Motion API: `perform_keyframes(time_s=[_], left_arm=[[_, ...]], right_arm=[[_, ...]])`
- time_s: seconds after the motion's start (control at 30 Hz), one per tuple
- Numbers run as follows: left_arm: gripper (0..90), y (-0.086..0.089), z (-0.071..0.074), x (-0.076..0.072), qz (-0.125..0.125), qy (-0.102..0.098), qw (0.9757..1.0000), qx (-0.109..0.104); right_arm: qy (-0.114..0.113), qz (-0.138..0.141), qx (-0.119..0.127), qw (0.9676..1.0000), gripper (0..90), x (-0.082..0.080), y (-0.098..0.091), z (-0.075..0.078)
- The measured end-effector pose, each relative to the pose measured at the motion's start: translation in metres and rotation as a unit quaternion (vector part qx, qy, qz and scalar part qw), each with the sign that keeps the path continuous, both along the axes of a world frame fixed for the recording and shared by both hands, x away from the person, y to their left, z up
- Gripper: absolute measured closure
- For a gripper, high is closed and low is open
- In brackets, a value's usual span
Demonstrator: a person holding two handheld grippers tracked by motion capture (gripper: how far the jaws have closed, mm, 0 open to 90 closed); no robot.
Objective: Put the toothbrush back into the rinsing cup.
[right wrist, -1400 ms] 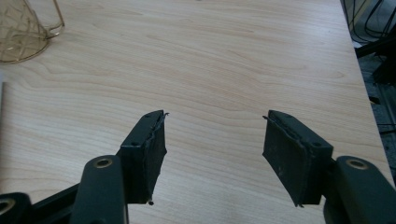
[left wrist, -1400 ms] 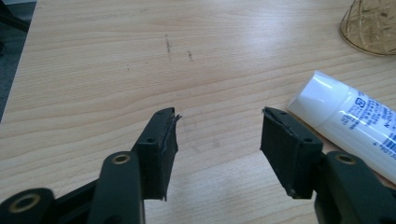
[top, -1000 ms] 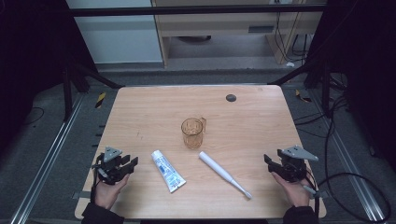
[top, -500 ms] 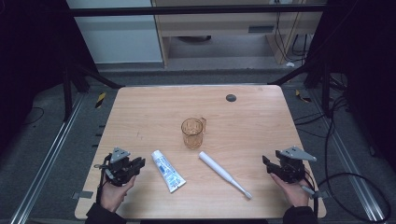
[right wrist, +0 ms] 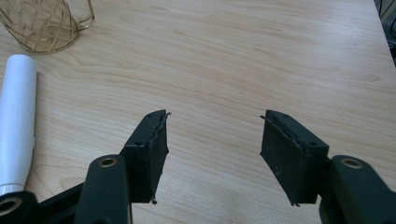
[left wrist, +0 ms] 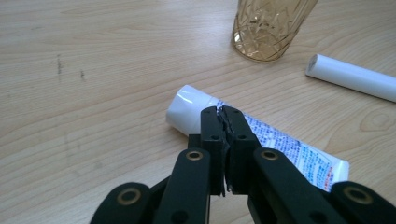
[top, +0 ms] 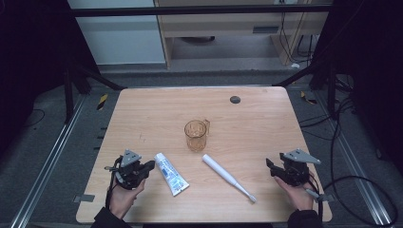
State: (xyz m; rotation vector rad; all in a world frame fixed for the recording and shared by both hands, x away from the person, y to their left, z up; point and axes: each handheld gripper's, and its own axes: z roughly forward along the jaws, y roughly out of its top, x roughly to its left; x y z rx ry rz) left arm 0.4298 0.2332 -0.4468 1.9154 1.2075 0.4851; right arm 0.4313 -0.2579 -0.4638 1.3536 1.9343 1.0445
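A white toothpaste tube (top: 171, 174) with blue print lies on the wooden table (top: 142, 118), near the front left. My left gripper (top: 151, 165) sits just left of it with its jaws pressed together and nothing between them; they have just been closing. In the left gripper view the shut tips (left wrist: 222, 114) hover in front of the tube (left wrist: 289, 147), near its cap end. A white electric toothbrush (top: 226, 176) lies diagonally at front centre. An amber glass mug (top: 196, 135) stands upright in the middle. My right gripper (top: 270, 167) rests at the front right, open and empty, its fingertips (right wrist: 154, 135) wide apart.
A small dark round disc (top: 235, 99) sits near the table's far edge. Metal rails and cables run along the floor on both sides. The toothbrush handle (right wrist: 16, 121) lies far left of the right gripper's jaws, with the mug (right wrist: 44, 23) beyond it.
My left gripper has slid right toward the toothpaste tube and its jaws have closed. The right gripper has stayed in place.
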Motion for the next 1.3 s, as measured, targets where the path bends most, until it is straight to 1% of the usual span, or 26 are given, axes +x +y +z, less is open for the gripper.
perform_keyframes(time_s=[0.33, 0.43, 0.57, 0.73, 0.83, 0.9, 0.93, 0.97, 1.0, 1.03, 1.07, 1.1, 1.23, 1.3], left_arm=[[89.5, -0.017, -0.002, 0.0, -0.026, 0.002, 0.9997, 0.002], [89.5, -0.019, -0.003, 0.0, -0.03, 0.004, 0.9995, 0.004], [89.5, -0.019, -0.004, 0.0, -0.033, 0.006, 0.9994, 0.006], [89.5, -0.018, -0.004, 0.0, -0.036, 0.008, 0.9993, 0.009], [89.5, -0.018, -0.005, 0.0, -0.036, 0.006, 0.9993, 0.011], [89.5, -0.017, -0.005, 0.0, -0.036, 0.005, 0.9993, 0.014], [89.5, -0.017, -0.005, 0.0, -0.036, 0.005, 0.9993, 0.015], [89.5, -0.016, -0.005, 0.0, -0.036, 0.005, 0.9992, 0.015], [89.5, -0.015, -0.005, 0.001, -0.035, 0.004, 0.9992, 0.016], [89.5, -0.015, -0.005, 0.001, -0.034, 0.004, 0.9993, 0.017], [89.5, -0.014, -0.005, 0.001, -0.034, 0.004, 0.9992, 0.018], [89.5, -0.013, -0.005, 0.001, -0.034, 0.004, 0.9992, 0.019], [89.5, -0.01, -0.004, 0.0, -0.031, 0.002, 0.9993, 0.023], [89.7, -0.008, -0.005, 0.0, -0.027, 0.0, 0.9993, 0.024]], right_arm=[[0.002, 0.004, -0.003, 1.0, 40.6, 0.001, 0.002, -0.001], [0.001, 0.005, 0.0, 1.0, 40.7, 0.001, 0.003, 0.0], [0.0, 0.013, 0.005, 0.9999, 43.7, 0.0, 0.007, 0.002], [0.0, 0.034, 0.009, 0.9994, 48.3, -0.002, 0.017, 0.006], [0.004, 0.048, 0.018, 0.9987, 51.9, -0.004, 0.024, 0.008], [0.003, 0.058, 0.017, 0.9981, 54.6, -0.004, 0.029, 0.009], [0.004, 0.069, 0.018, 0.9975, 57.6, -0.004, 0.034, 0.01], [0.004, 0.069, 0.018, 0.9975, 57.6, -0.004, 0.034, 0.01], [0.008, 0.073, 0.019, 0.9971, 59.2, -0.005, 0.037, 0.01], [0.014, 0.083, 0.016, 0.9963, 63.3, -0.005, 0.042, 0.009], [0.014, 0.083, 0.016, 0.9963, 63.3, -0.005, 0.042, 0.009], [0.018, 0.088, 0.014, 0.9959, 65.4, -0.005, 0.044, 0.008], [0.039, 0.109, 0.003, 0.9932, 73.0, -0.008, 0.052, 0.004], [0.046, 0.118, -0.005, 0.9919, 76.5, -0.01, 0.054, 0.002]])
